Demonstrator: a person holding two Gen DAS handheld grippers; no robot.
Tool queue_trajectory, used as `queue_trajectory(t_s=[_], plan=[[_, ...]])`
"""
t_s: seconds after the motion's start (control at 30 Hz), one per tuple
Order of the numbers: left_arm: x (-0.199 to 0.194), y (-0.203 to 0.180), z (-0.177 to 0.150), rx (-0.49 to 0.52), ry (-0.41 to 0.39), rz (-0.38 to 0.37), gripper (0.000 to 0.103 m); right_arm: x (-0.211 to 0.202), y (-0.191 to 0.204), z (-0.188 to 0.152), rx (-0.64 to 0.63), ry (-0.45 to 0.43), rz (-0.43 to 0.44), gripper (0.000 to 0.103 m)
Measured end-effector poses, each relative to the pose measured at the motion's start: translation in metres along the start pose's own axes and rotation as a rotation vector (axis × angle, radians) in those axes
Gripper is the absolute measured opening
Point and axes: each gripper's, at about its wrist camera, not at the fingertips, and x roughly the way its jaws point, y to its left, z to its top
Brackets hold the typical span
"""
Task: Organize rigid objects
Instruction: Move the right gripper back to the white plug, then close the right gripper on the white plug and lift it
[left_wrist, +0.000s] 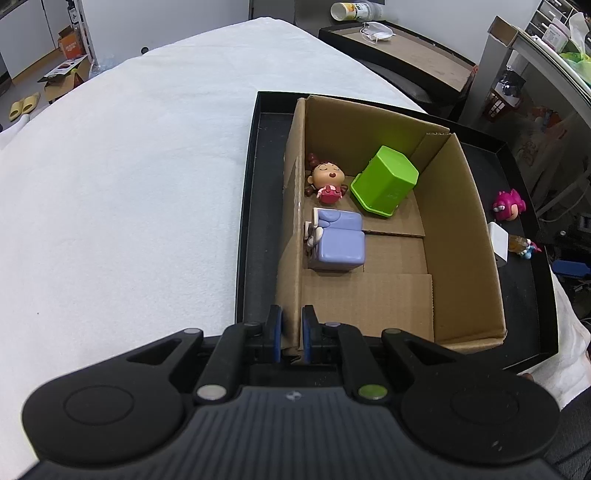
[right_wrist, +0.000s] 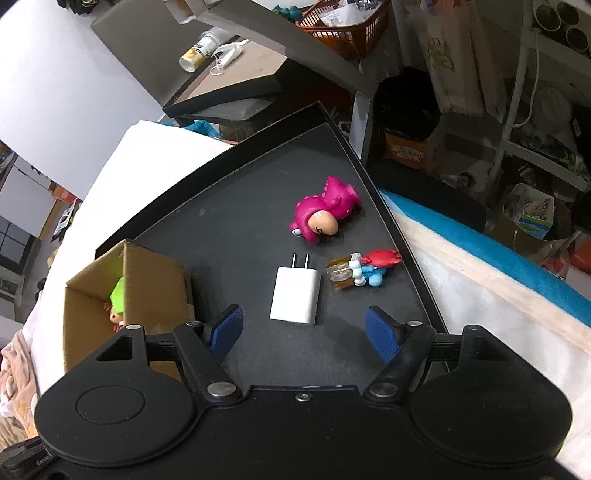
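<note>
1. Left gripper (left_wrist: 291, 330) clamped on the near end of the left wall of the cardboard box (left_wrist: 461, 236) — blue pads pressed on both sides of the wall.
2. Inside the box: a doll (left_wrist: 327, 181) lying by the left wall, a green cup (left_wrist: 384, 181) on its side to the right of the doll, a purple block toy (left_wrist: 338, 240) nearer than the doll, also by the left wall.
3. Box standing in a black tray (right_wrist: 240, 229) on a white cloth (left_wrist: 129, 184).
4. Right gripper (right_wrist: 303, 330) with fingers wide apart, nothing between the pads — just above the tray floor, to the right of the box.
5. Right of the box, on the tray: a white charger (right_wrist: 295, 295) just ahead of the open fingers, a pink dinosaur toy (right_wrist: 325, 214) farther off, a small red and blue figure (right_wrist: 365, 271) right beside the charger.
</note>
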Motion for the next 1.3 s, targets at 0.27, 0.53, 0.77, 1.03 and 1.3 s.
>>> queue_trajectory(t_s=[0.27,0.53,0.77,1.03,1.3], plan=[[0.004,0.000,0.002,0.004,0.011,0.000,0.010,0.022,0.000,0.008,0.027,0.013,-0.017,0.072],[0.006,0.001,0.002,0.006,0.016,-0.001,0.010,0.048,0.014,0.011,-0.004,0.045,-0.029,0.072],[0.008,0.001,0.003,0.011,0.023,0.000,0.010,0.070,0.028,0.007,-0.045,0.063,-0.091,0.072],[0.007,-0.003,0.003,0.023,0.025,0.014,0.010,0.080,0.040,0.000,-0.124,0.067,-0.161,0.056],[0.007,-0.005,0.002,0.026,0.025,0.021,0.010,0.069,0.040,-0.008,-0.134,0.082,-0.121,0.038]])
